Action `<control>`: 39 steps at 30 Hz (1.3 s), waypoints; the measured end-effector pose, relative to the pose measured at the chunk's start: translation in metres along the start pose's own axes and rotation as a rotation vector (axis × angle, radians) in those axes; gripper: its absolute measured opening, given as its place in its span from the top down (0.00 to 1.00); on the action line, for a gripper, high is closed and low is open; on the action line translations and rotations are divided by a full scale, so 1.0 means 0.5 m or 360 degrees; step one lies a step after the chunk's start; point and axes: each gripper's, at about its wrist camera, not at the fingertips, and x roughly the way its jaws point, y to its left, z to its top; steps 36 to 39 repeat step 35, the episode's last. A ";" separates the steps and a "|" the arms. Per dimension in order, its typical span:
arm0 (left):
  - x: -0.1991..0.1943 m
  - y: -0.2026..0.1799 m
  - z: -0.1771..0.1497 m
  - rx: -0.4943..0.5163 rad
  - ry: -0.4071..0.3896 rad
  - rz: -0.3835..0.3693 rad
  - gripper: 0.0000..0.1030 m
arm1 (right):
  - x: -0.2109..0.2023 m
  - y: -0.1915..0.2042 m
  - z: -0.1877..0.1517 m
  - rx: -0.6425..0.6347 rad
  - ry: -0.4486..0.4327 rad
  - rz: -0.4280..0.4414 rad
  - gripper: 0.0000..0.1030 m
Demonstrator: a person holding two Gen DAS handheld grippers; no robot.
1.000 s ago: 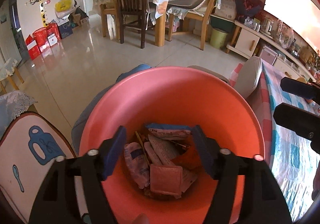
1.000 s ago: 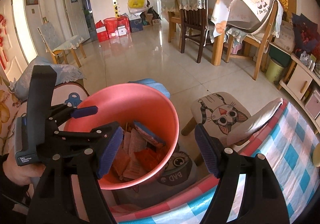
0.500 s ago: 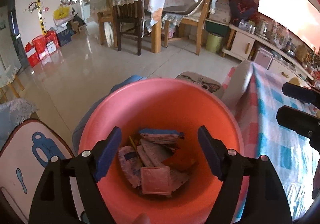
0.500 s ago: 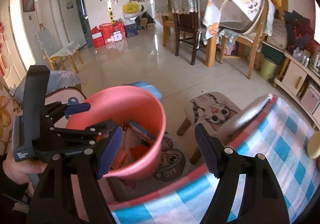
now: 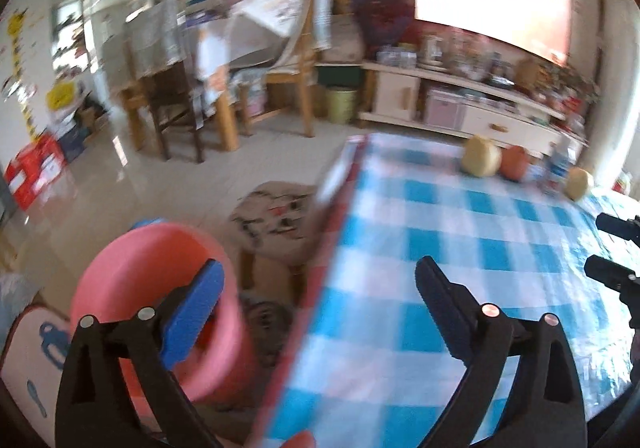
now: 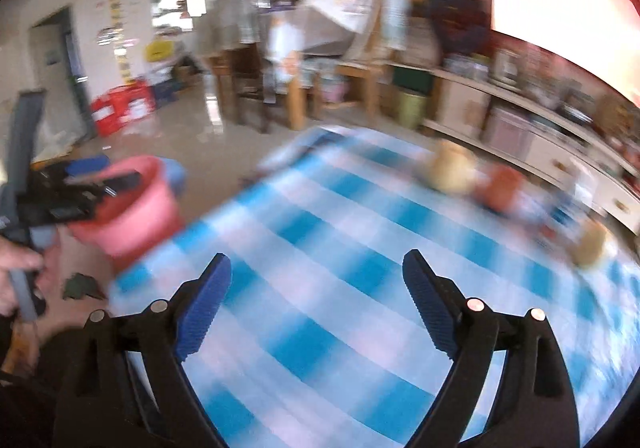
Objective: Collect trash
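Left wrist: left gripper [image 5: 320, 296] just opening, wide, empty; pink bin [image 5: 160, 300] low left, beside checked table [image 5: 480, 248]. Slow your sweep, scan cloth.

Right wrist: right gripper [image 6: 316, 288] just opening, empty over table; bin at left. No trash discernible through blur.

A blue-and-white checked tablecloth [image 5: 472, 248] covers the near table. At its far right edge sit what look like two pale fruits [image 5: 482, 162] flanking an orange one [image 5: 517, 163], though blurred. A cat-print stool [image 5: 276, 220] stands left of the table; wooden chairs [image 5: 296, 88] stand far back.
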 end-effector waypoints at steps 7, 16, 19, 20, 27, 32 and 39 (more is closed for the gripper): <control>0.012 -0.236 0.016 0.0125 -0.0045 -0.0200 0.05 | -0.065 -0.241 -0.137 0.0268 0.0014 -0.0250 0.14; 0.083 -0.408 0.005 0.0271 -0.0031 -0.0173 0.05 | -0.059 -0.329 -0.193 0.0400 0.0009 -0.0212 0.14; 0.111 -0.416 -0.004 0.0265 -0.0007 -0.0175 0.05 | -0.059 -0.327 -0.190 0.0389 0.0002 -0.0201 0.14; 0.120 -0.416 -0.006 0.0255 -0.0002 -0.0174 0.05 | -0.058 -0.327 -0.190 0.0391 0.0004 -0.0194 0.14; 0.162 -0.391 -0.010 0.0213 0.0043 -0.0152 0.05 | -0.042 -0.308 -0.193 0.0391 0.0037 -0.0155 0.14; 0.186 -0.401 -0.022 0.0262 0.0109 -0.0169 0.05 | -0.036 -0.295 -0.203 0.0393 0.0045 -0.0155 0.14; 0.196 -0.414 -0.037 0.0306 0.0143 -0.0175 0.05 | -0.029 -0.293 -0.214 0.0381 0.0075 -0.0173 0.14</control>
